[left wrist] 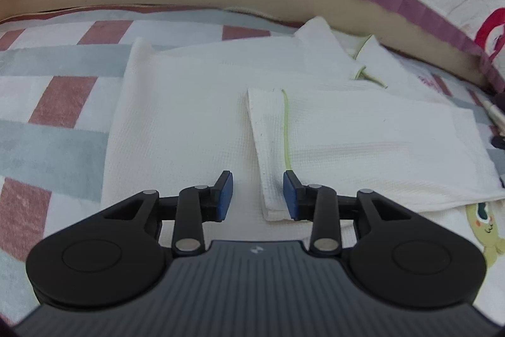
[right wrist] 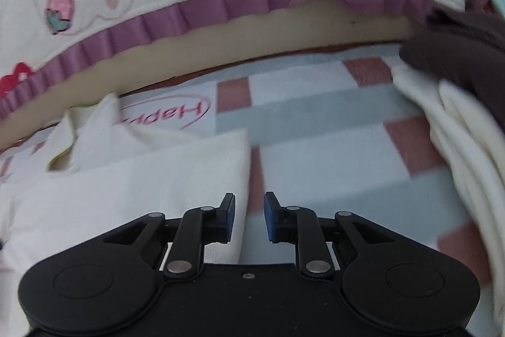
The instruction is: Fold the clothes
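A white waffle-knit garment (left wrist: 176,116) lies flat on the checked blanket, with a sleeve (left wrist: 363,144) with a green seam folded across its right half. My left gripper (left wrist: 258,195) is open and empty, low over the garment at the sleeve's cuff end. In the right wrist view the same garment (right wrist: 126,179) lies at left, its right edge just by my right gripper (right wrist: 249,217), which is open and empty above the blanket.
The checked pink, grey and white blanket (right wrist: 315,122) covers the surface. A bear-print quilt with a purple frill (right wrist: 189,11) rises behind. More cream and dark brown clothes (right wrist: 467,128) are piled at the right. A metal tool (left wrist: 494,116) lies at right.
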Demonstrator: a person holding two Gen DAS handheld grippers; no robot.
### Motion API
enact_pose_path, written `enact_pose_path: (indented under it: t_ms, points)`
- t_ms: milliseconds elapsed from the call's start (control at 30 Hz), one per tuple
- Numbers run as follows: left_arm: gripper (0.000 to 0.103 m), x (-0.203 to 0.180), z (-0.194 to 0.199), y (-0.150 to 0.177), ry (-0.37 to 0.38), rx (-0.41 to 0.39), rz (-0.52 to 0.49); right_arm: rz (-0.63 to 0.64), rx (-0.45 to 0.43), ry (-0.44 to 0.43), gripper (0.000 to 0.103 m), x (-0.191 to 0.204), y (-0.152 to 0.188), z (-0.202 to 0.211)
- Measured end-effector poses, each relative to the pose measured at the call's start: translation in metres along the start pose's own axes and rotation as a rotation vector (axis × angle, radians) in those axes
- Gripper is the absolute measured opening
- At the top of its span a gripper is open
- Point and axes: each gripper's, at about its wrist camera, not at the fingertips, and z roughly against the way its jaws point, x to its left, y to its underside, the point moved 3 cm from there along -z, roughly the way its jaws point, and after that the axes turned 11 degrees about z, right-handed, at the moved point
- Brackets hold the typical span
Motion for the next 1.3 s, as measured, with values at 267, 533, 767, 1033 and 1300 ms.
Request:
enact_pose_path:
  t_ms: [267,533,767,1033,1300]
  points:
    - [0.040,-0.014,-0.002,-0.022,0.045,0.025,0.018,-0.161,-0.034,-0.138,0.039,-0.029,-0.060,-0.072]
    - [0.041,-0.054,0.018,-0.007,-0.008,0.043,-0.001,0.016,0.047,-0.170,0.039,-0.007,-0.051,0.008]
    - [0.046,-0.044,0.128,0.089,-0.044,-0.021,-0.130,-0.106,-0.036,-0.234,0.041,-0.002,0.124,0.164]
    - [0.056,0.029,0.206,0.150,-0.236,0.005,-0.025,-0.104,0.041,-0.315,0.042,0.051,0.237,0.235]
    - [0.064,0.043,0.235,0.196,-0.154,0.162,0.064,0.044,0.090,-0.319,0.055,0.050,0.263,0.272]
